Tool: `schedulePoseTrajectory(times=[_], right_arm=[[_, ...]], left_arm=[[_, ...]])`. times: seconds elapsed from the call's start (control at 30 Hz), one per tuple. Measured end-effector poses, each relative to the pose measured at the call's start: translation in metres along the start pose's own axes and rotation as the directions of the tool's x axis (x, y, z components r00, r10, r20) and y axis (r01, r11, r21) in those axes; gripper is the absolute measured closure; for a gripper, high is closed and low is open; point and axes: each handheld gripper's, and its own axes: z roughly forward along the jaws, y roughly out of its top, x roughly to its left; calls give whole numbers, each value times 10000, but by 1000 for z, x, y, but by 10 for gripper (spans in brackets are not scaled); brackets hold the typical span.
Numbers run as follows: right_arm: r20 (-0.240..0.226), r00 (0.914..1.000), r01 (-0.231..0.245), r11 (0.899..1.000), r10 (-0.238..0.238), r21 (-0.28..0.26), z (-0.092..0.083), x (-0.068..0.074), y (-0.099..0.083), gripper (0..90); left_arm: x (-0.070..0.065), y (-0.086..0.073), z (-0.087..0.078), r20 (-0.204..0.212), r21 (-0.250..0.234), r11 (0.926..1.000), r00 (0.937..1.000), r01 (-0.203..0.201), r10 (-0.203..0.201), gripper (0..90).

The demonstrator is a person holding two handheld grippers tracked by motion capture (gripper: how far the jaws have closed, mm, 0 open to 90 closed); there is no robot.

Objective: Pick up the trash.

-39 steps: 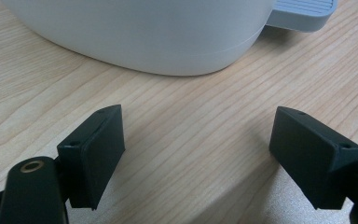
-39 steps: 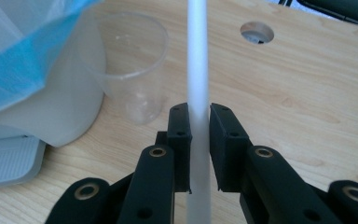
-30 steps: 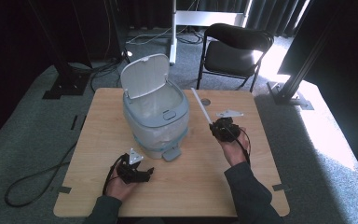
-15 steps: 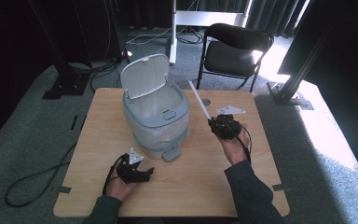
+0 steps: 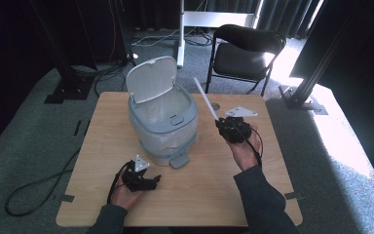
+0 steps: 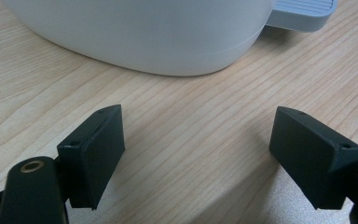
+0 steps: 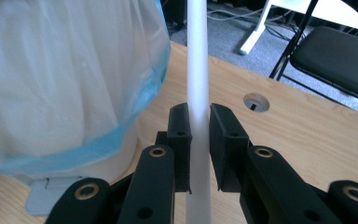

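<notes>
The right gripper clamps a white rod slanting up toward the bin.

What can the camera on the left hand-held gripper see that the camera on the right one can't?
The left gripper view shows its own open jaws, nothing between them, above bare table, and the bin's white base. The right gripper view shows its jaws closed on a white stick, the bin's blue-edged bag, a chair and a hole in the table. Both show the wooden table, the bin and its grey pedal.
</notes>
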Motion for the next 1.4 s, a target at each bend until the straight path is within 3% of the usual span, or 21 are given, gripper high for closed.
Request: schedulePoseTrajectory(times=[0.13, 0.67, 0.87, 1.4], right_arm=[[-350, 9991, -266, 9992, 256, -284, -3, -1, 7, 789], [-625, 9980, 67, 9949, -130, -1008, -14, 12, 39, 789], [-974, 9952, -92, 9923, -29, -1232, -16, 16, 51, 789], [-1282, 9913, 89, 9850, -313, -1722, -17, 31, 71, 789]], left_arm=[[0, 0, 0, 13, 14, 10000, 10000, -2, 2, 180], [0, 0, 0, 10, 7, 10000, 10000, -7, 7, 180], [0, 0, 0, 10, 6, 10000, 10000, -7, 7, 180], [0, 0, 0, 14, 25, 10000, 10000, -28, 28, 180]])
